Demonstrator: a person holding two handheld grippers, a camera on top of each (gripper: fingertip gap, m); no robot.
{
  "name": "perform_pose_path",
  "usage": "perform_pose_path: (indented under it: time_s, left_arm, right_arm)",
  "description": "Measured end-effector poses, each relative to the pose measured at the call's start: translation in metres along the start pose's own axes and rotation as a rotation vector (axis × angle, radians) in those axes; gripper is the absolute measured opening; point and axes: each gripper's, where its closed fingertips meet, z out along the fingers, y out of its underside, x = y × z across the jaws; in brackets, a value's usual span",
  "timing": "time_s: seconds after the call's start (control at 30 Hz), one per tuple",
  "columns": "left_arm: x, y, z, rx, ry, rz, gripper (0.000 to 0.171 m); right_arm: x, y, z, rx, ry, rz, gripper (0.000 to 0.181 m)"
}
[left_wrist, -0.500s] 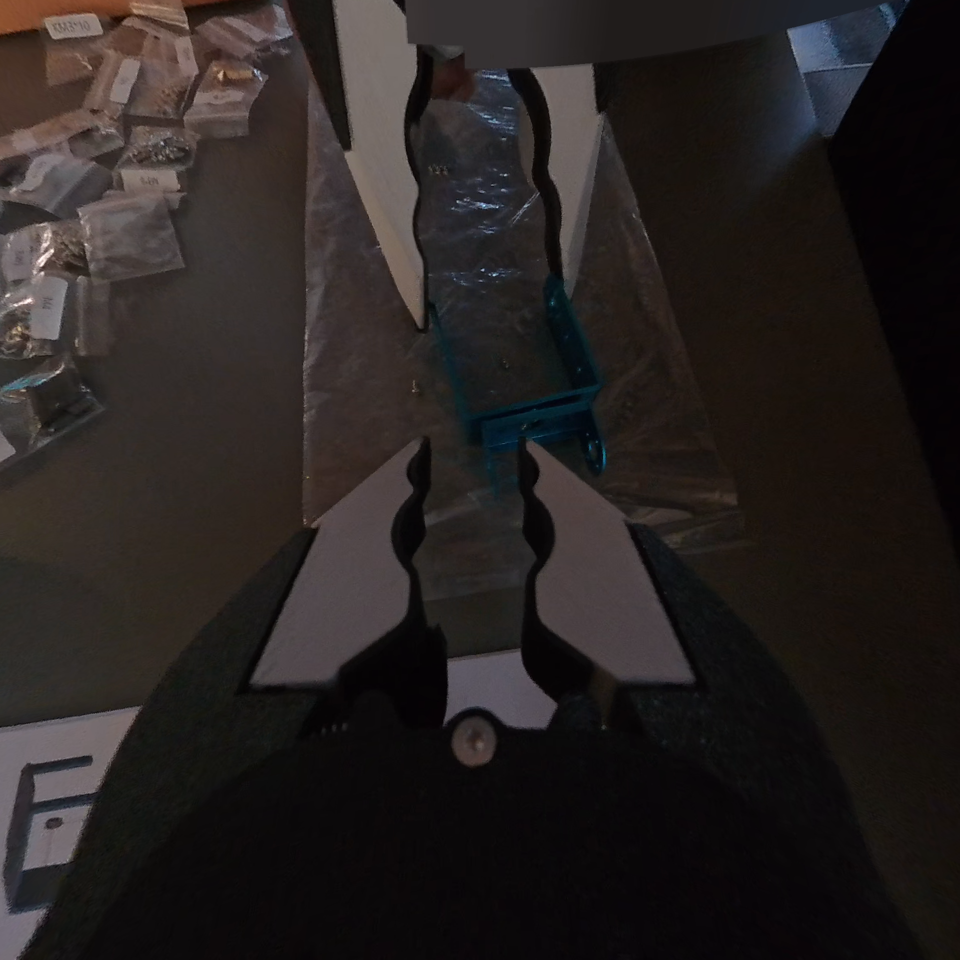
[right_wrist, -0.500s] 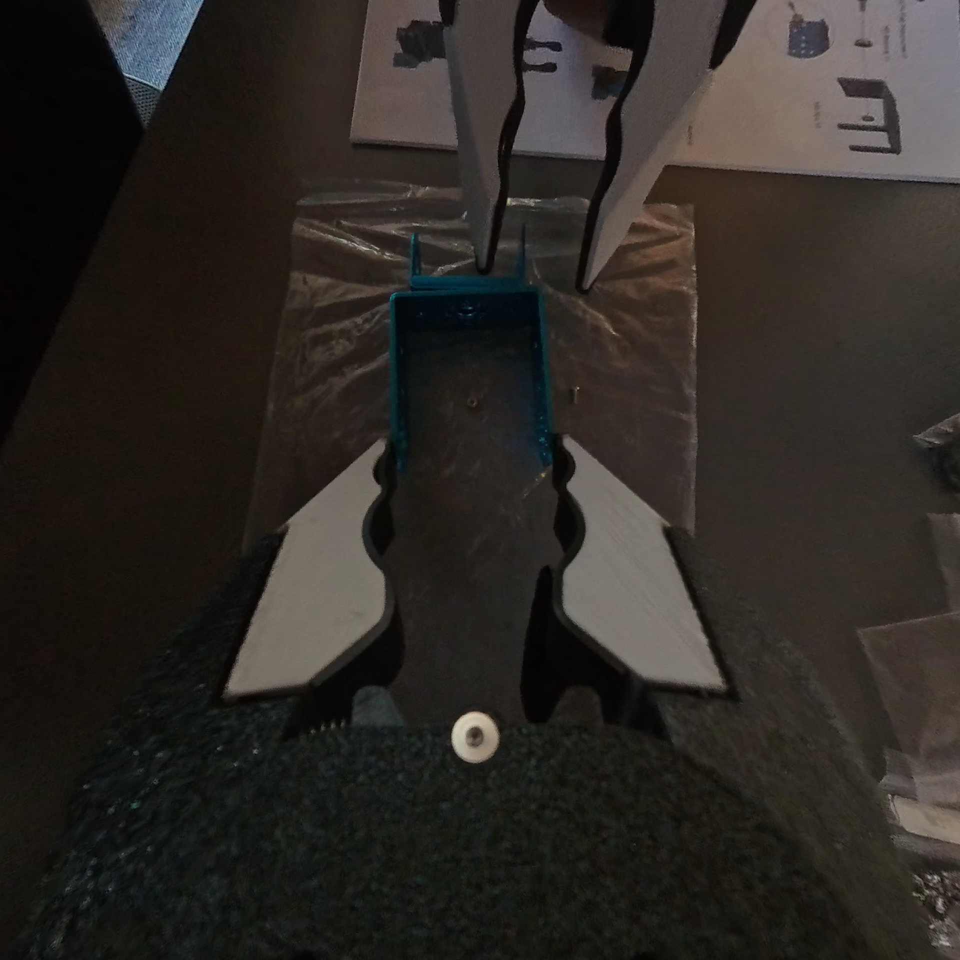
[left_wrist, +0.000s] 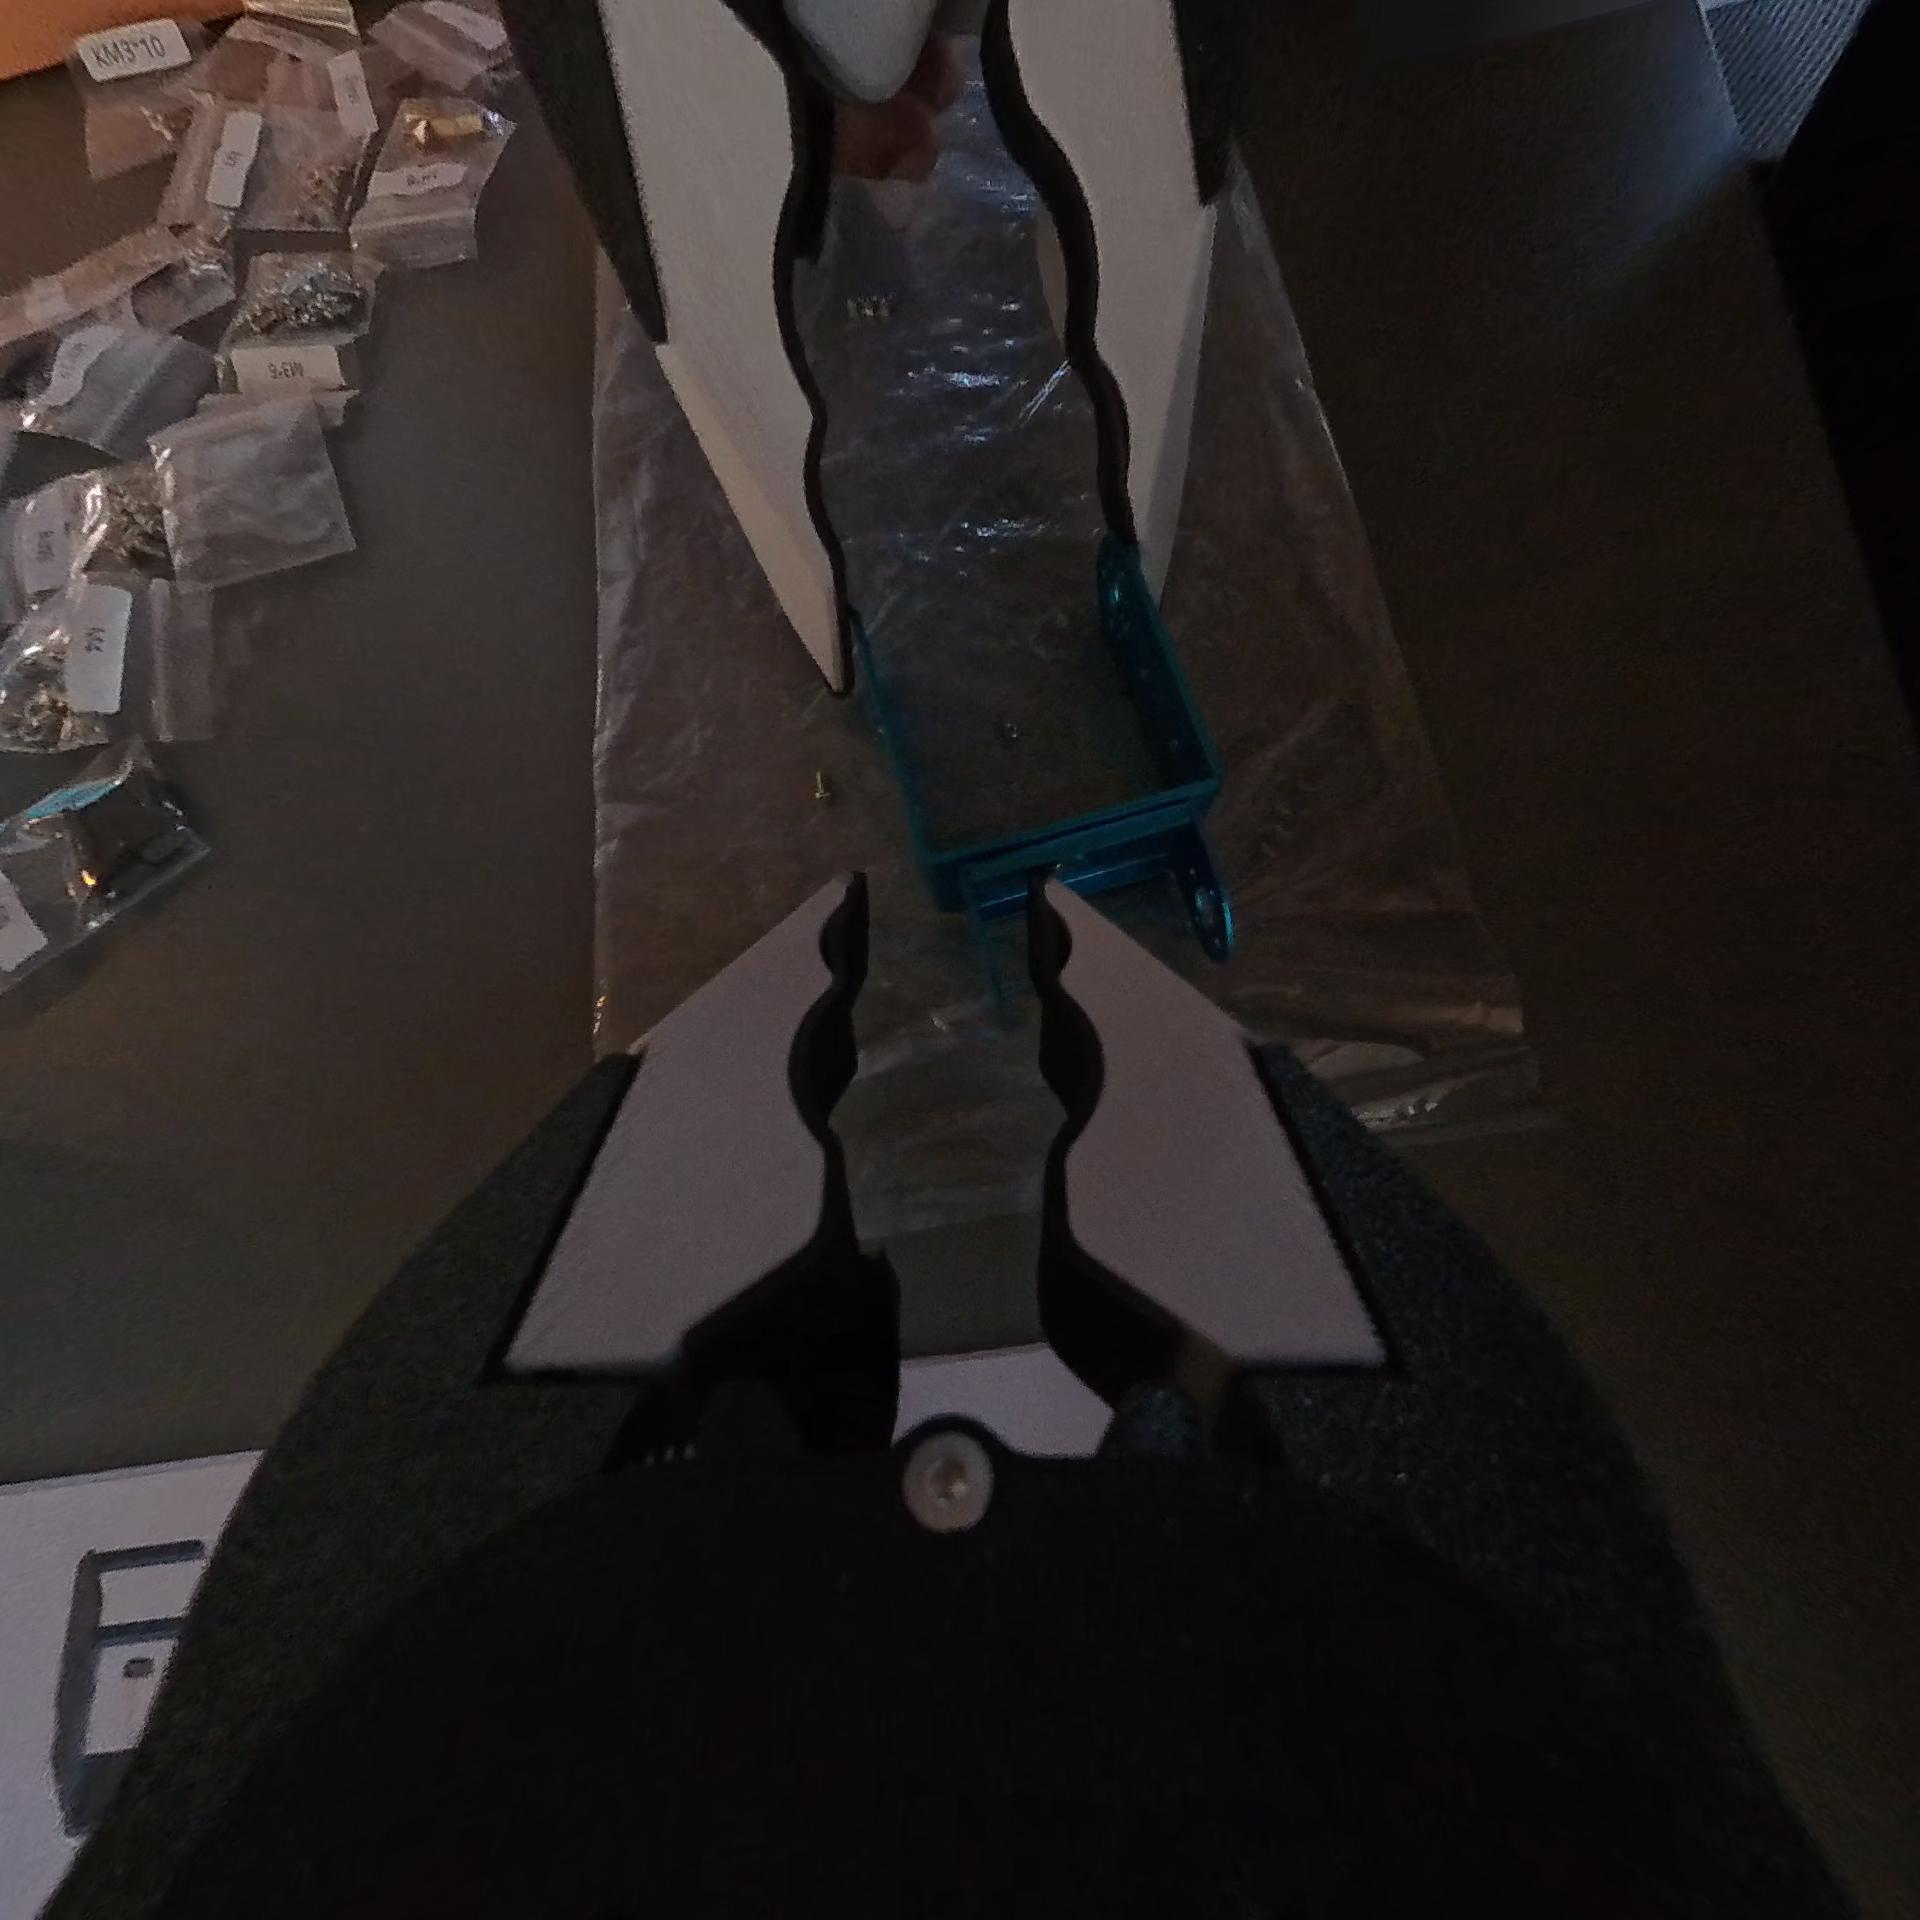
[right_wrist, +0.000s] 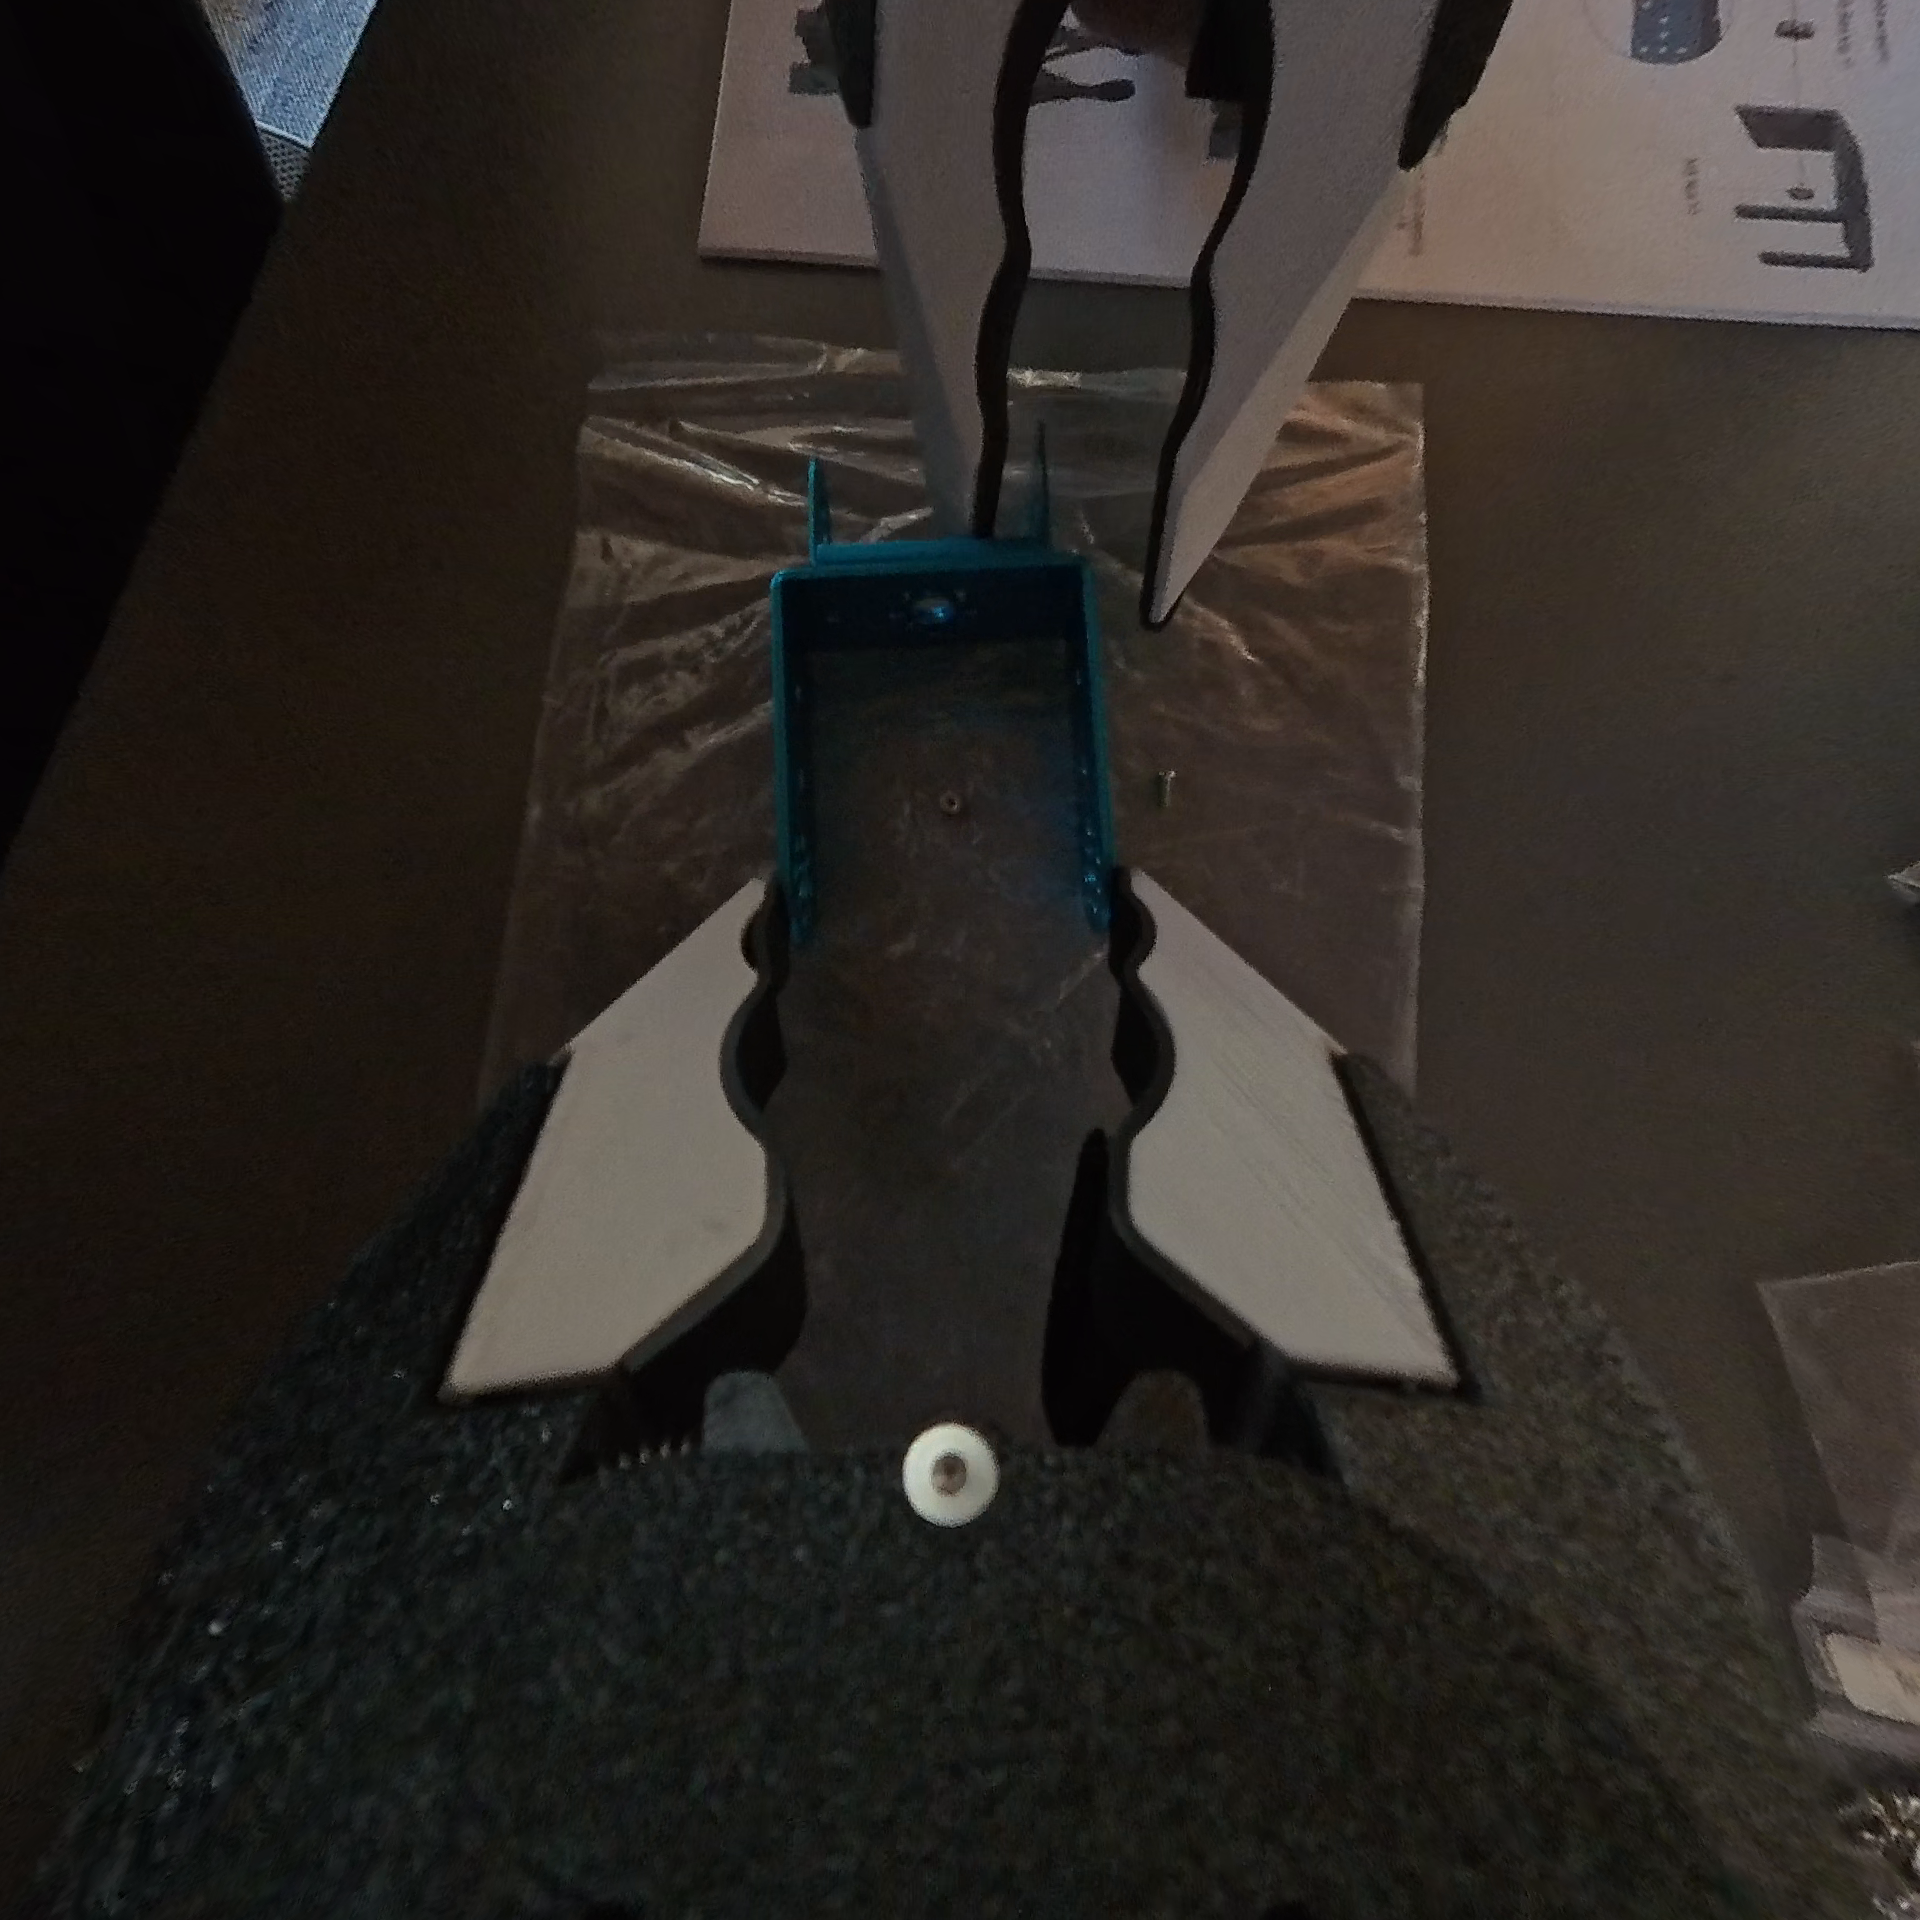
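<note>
Right now your right gripper (right_wrist: 945, 894) has its fingers pressed against the outer faces of the two open-end arms of the blue U-shaped metal bracket (right_wrist: 790, 727), pinching it where it lies on the clear plastic bag (right_wrist: 644, 644) at the middle of the dark table (right_wrist: 260, 727). Your left gripper (left_wrist: 945, 883) faces it from 12 o'clock in the right wrist view, jaws spread apart; one fingertip reaches down between the prongs of the smaller blue bracket (left_wrist: 1205, 914) fixed to the closed end, the other stands outside it on the bag. A loose screw (right_wrist: 1166, 781) lies on the bag at 3 o'clock of the bracket. A printed instruction sheet (right_wrist: 1558, 208) lies beyond. Small parts bags (left_wrist: 208, 364) sit at 10 o'clock in the left wrist view.
</note>
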Motion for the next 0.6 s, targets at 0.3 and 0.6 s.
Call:
perform_pose_path:
  time_s: [0.3, 0.6]
  left_arm:
    - [0.005, -0.002, 0.0, 0.015, -0.027, 0.069, 0.02]
    - [0.021, -0.004, -0.002, 0.013, -0.048, 0.131, 0.021]
  right_arm:
    - [-0.001, 0.0, 0.002, -0.006, -0.026, -0.002, 0.063]
    - [-0.015, -0.015, -0.005, -0.007, -0.067, -0.041, 0.062]
